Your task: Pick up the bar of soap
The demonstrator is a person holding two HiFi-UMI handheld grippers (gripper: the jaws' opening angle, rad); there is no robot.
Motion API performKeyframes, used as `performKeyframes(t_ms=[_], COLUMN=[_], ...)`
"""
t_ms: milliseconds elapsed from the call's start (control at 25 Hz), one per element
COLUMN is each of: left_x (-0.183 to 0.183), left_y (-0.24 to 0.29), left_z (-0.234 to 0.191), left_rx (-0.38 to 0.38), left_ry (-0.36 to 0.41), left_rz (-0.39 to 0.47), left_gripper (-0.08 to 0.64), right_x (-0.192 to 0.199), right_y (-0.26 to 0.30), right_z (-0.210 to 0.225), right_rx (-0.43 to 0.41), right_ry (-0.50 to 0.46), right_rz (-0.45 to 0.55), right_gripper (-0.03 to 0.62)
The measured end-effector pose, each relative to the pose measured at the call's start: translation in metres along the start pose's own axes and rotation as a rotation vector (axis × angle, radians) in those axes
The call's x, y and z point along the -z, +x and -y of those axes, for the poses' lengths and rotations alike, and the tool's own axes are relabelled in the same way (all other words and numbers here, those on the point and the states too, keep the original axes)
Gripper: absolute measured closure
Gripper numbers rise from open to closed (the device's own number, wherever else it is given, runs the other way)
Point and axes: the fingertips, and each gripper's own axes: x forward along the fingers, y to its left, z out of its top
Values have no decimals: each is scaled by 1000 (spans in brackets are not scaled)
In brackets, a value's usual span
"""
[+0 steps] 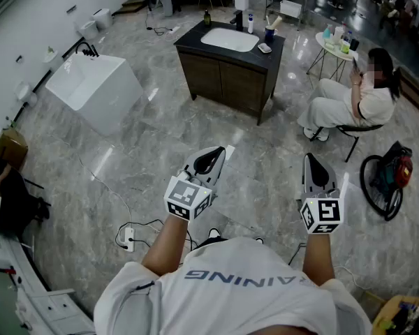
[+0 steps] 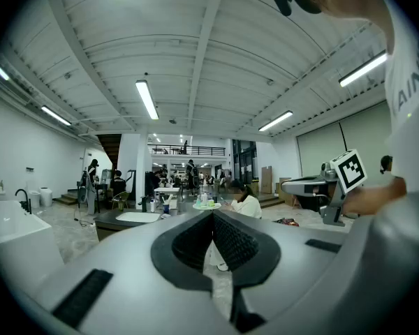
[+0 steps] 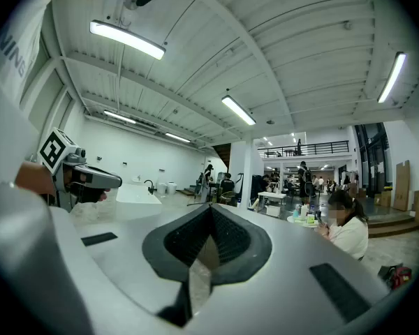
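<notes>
Head view. Far off at twelve o'clock, a dark vanity (image 1: 230, 65) with a white basin (image 1: 229, 39). At the counter's three-o'clock end, a small pale dish (image 1: 265, 47), probably holding the bar of soap; too small to confirm. Left gripper (image 1: 216, 152) at six o'clock and right gripper (image 1: 311, 160) toward five o'clock, both well apart from the vanity, over bare floor.

Left gripper view. Jaws pressed together, ribbed pads meeting, nothing between them. Vanity low at nine o'clock of the tips, distant; soap not made out.

Right gripper view. Jaws likewise fully closed, nothing in them. No soap visible here.

Handling, as a judgement: likely light and stiff, but slick, more so if wet, and apt to squirt out under a hard pinch. Best taken across the narrow width, mid-length, pads flat on the two long sides, with a moderate squeeze. Worth opening the jaws only on nearing the dish.
</notes>
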Motion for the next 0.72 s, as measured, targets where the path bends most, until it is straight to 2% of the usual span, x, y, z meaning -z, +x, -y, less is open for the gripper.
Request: performKeyframes(t_ms=[160,440,720], left_x=[3,5,3], left_y=[6,4,0], left_z=[-3,-15,-23], left_rx=[-12,-22,-19], left_ry=[14,-2,-13], left_rz=[7,12,22], left_gripper=[558,558,558], right_x=[6,5,0], right_y=[11,24,29], right_z=[9,-1,-6], right_rx=[0,-11,-15], right_ry=[-9,-25,3], right_rz=[-4,-8,23], right_gripper=[577,577,575])
